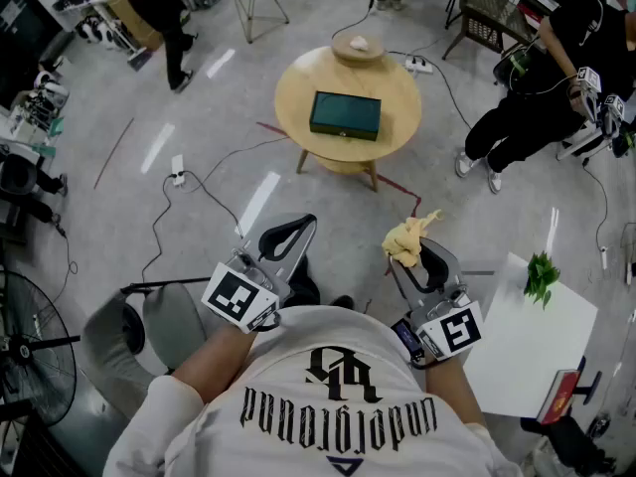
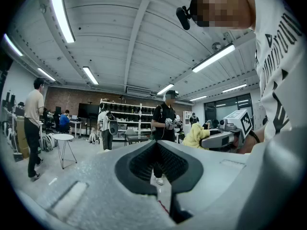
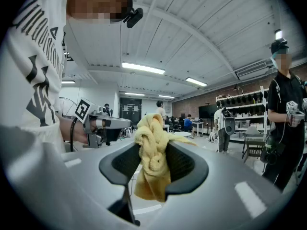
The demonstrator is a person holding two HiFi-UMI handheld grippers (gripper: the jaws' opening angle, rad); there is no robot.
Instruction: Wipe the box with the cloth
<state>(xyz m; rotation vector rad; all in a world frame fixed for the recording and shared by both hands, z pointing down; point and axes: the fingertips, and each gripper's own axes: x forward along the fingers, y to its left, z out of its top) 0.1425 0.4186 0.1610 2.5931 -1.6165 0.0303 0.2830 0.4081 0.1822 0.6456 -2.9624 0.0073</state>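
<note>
Both pairs of fingers are closed: the right fingers (image 3: 188,169) clamp a bunched yellow cloth (image 3: 152,162), and the left fingers (image 2: 139,166) meet on nothing. Behind them, the right gripper (image 1: 415,253) and the left gripper (image 1: 301,226) hang level by the person's chest. Well ahead, the green box (image 1: 345,114) lies untouched on a round counter (image 1: 298,92), apart from both. Wiping would likely shove the unheld box across the counter, since no gripper steadies it. A hard press could also drag the wad loose. Neither gripper view shows the box, and how deep the cloth sits in the grip is hard to make out.
</note>
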